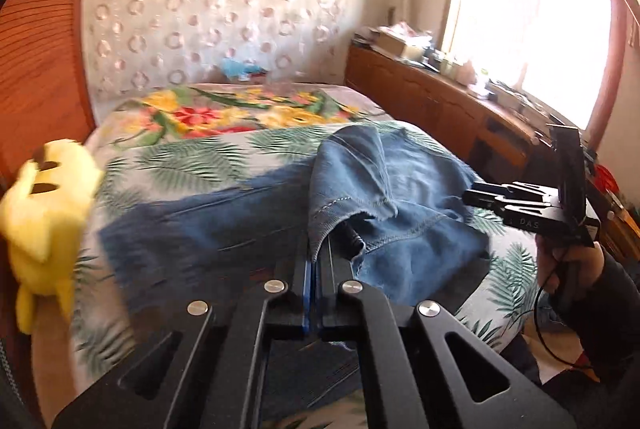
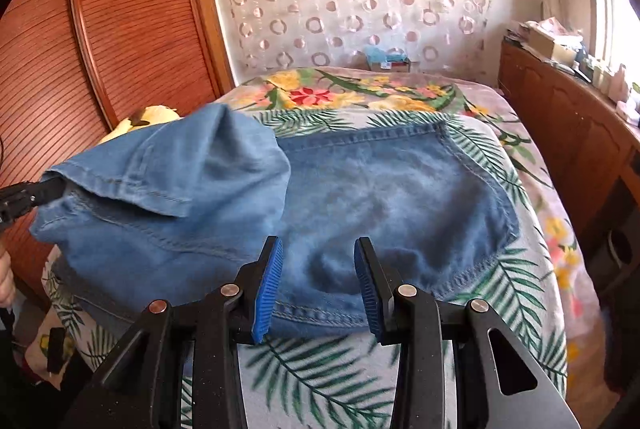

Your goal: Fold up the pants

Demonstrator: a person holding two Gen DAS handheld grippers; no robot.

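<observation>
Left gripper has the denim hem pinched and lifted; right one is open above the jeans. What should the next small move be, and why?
Probably carry the left gripper, shut on the jeans hem, across toward the flat denim, then lower it. The lifted flap is only partly folded, and the right gripper hangs open, holding nothing.

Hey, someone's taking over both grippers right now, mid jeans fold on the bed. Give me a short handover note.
Left gripper: shut on a hem edge of the jeans, lifting that flap over the rest.
Right gripper: open, empty, hovering near the jeans' near edge.
Jeans lie on the leaf-print bedspread; yellow plush toy sits at the bed's left side.
Done: fold started.
Left: carry the flap across, lay flat, smooth, fold again.
</observation>
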